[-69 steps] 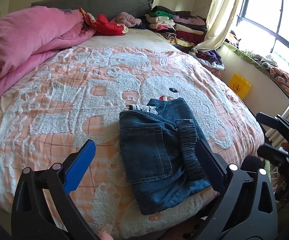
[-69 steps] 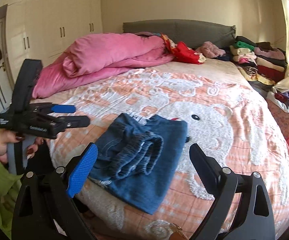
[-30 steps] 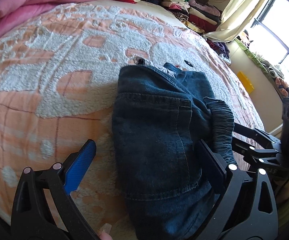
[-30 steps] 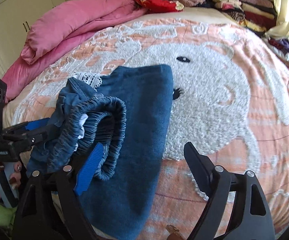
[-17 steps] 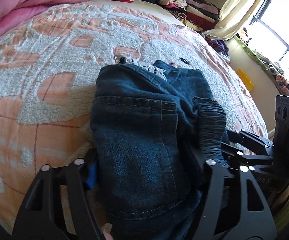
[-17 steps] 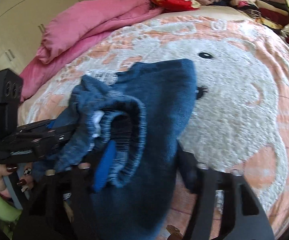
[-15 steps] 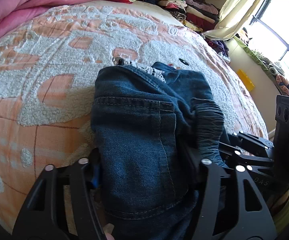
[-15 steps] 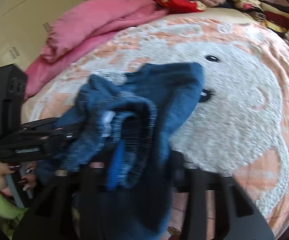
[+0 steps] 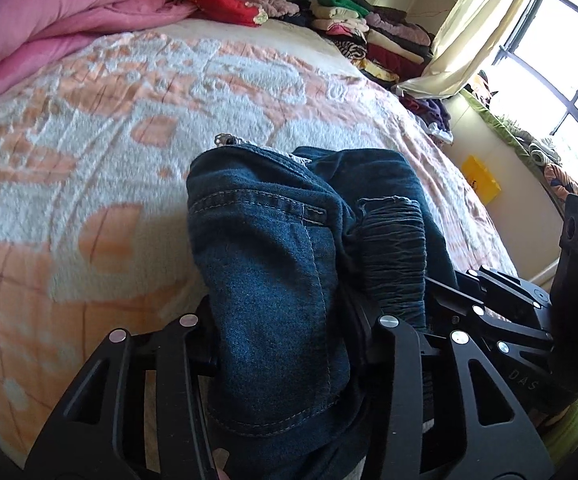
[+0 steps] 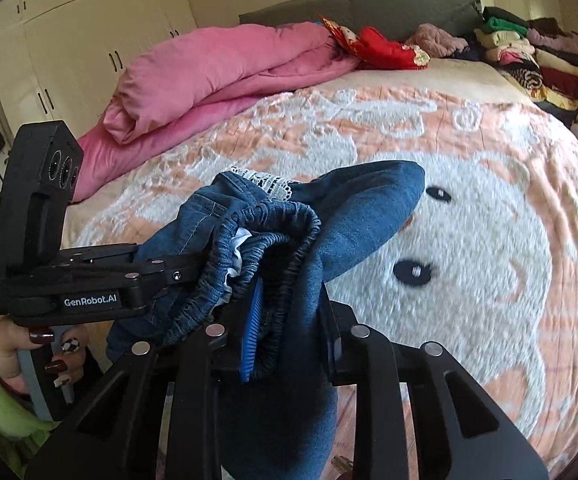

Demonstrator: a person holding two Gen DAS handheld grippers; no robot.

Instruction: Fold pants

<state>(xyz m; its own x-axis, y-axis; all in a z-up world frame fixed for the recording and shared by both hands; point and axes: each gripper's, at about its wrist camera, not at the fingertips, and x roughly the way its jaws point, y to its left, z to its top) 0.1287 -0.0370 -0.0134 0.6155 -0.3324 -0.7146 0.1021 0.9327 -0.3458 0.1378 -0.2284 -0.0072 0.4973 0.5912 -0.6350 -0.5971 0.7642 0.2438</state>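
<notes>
The folded blue denim pants (image 9: 265, 248) hang bunched at the near edge of the bed, with the elastic waistband (image 10: 273, 220) and a strip of white lace on top. My left gripper (image 9: 285, 332) is closing, and its pads press on the pocket side of the bundle. My right gripper (image 10: 289, 328) is closing too, its blue pad (image 10: 251, 332) squeezing the waistband side. Each gripper shows in the other's view: the right gripper (image 9: 489, 304) at the right, the left gripper (image 10: 161, 276) at the left, in a hand (image 10: 29, 356) with painted nails.
A peach and white bear-patterned blanket (image 10: 489, 240) covers the bed. A rolled pink duvet (image 10: 217, 64) lies at the far left, red clothing (image 10: 385, 48) by the headboard, and stacked folded clothes (image 9: 369, 28) at the far right. A yellow bin (image 9: 481, 184) stands below the window.
Both grippers went from wide open over the flat pants to closed on the near end. The bundle has bunched up and risen off the blanket.
</notes>
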